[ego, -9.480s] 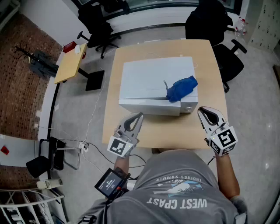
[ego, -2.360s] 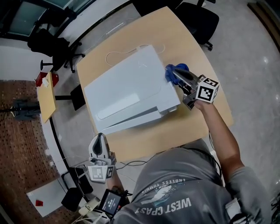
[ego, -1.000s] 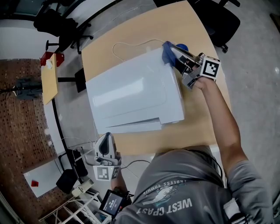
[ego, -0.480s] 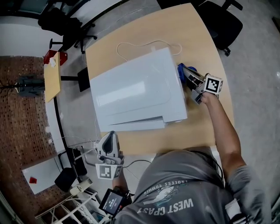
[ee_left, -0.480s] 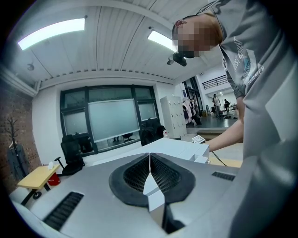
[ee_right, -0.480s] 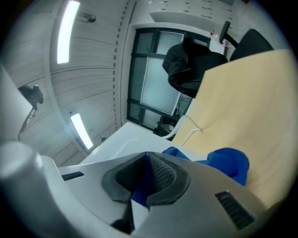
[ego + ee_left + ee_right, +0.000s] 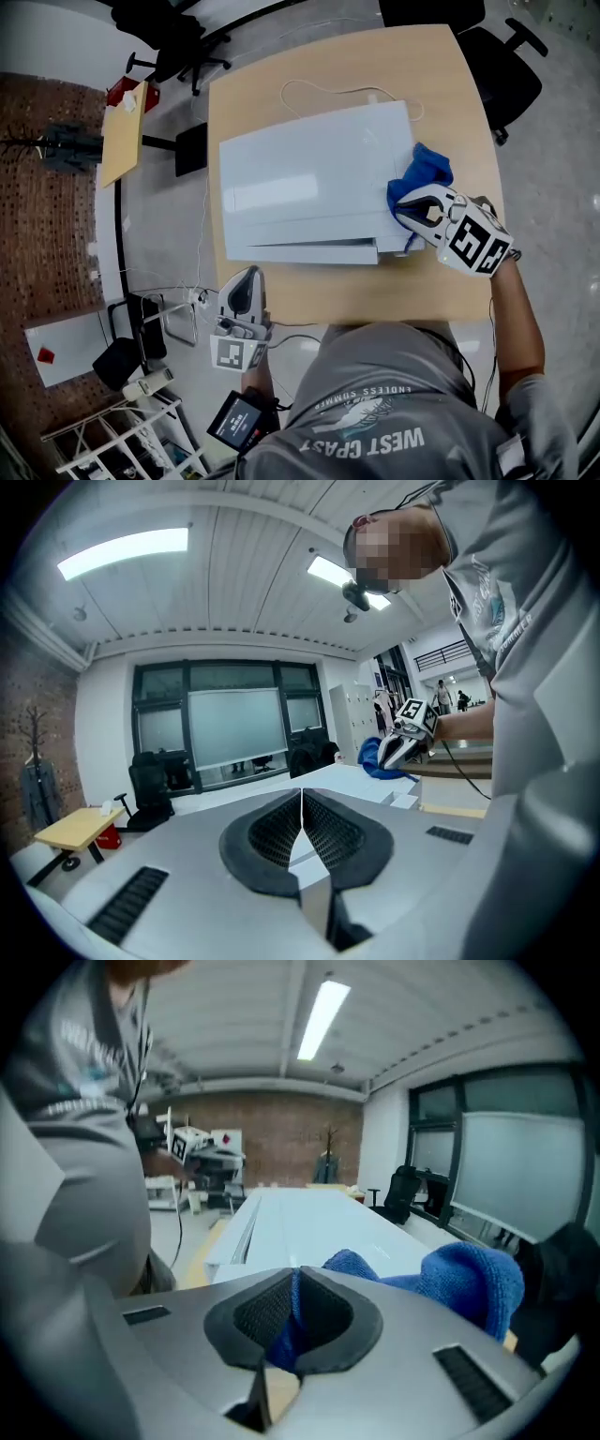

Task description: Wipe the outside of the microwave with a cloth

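Left gripper [image 7: 246, 281], jaws closed on nothing, hangs off the microwave's [image 7: 309, 178] near left corner, clear of the wiping. Farther on, my right gripper [image 7: 405, 208] is clamped on the blue cloth [image 7: 427, 167], bunched against the microwave's right side, so I judge that panel is being wiped.

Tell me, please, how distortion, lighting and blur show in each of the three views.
Head view: fisheye curves the tan wooden table's edges; the white box-shaped microwave is evenly lit, sharp. Left gripper view: dark round vignette, ceiling strip lights blown out. Right gripper view: same vignette; the blue terry cloth near the lens looks soft.
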The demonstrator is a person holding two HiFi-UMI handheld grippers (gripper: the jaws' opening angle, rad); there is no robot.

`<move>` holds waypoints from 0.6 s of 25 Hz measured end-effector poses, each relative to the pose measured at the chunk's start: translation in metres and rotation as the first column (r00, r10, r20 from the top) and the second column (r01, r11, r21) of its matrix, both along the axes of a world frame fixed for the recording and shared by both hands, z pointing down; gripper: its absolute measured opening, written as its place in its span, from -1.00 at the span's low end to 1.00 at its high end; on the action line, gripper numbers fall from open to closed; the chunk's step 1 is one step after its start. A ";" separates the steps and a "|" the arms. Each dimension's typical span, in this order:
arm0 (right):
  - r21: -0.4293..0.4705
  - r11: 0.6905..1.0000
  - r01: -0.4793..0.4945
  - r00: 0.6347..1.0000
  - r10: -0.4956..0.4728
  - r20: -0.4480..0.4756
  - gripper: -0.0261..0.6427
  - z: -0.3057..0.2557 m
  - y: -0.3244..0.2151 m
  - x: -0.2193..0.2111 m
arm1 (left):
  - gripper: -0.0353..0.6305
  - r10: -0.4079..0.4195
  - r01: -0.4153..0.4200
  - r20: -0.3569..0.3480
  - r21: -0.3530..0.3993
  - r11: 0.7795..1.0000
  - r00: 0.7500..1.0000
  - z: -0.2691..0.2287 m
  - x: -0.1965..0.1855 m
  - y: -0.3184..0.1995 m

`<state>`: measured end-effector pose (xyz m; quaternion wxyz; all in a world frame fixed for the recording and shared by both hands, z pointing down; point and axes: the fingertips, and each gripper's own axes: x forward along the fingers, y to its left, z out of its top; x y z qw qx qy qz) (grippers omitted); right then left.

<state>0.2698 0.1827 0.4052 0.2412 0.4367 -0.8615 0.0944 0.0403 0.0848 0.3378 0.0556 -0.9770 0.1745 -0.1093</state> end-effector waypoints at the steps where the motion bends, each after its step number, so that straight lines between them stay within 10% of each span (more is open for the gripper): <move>1: -0.025 1.000 0.018 0.996 -0.020 -0.082 -0.82 0.004 -0.001 -0.011 | -0.82 0.007 -0.007 -0.020 0.003 1.000 1.000 -0.001 -0.003 -0.001; 15: -0.199 0.967 0.159 0.973 -0.188 -0.135 -0.82 0.021 -0.152 -0.217 | -0.82 -0.043 0.041 -0.098 -0.018 0.999 0.994 0.008 -0.112 -0.058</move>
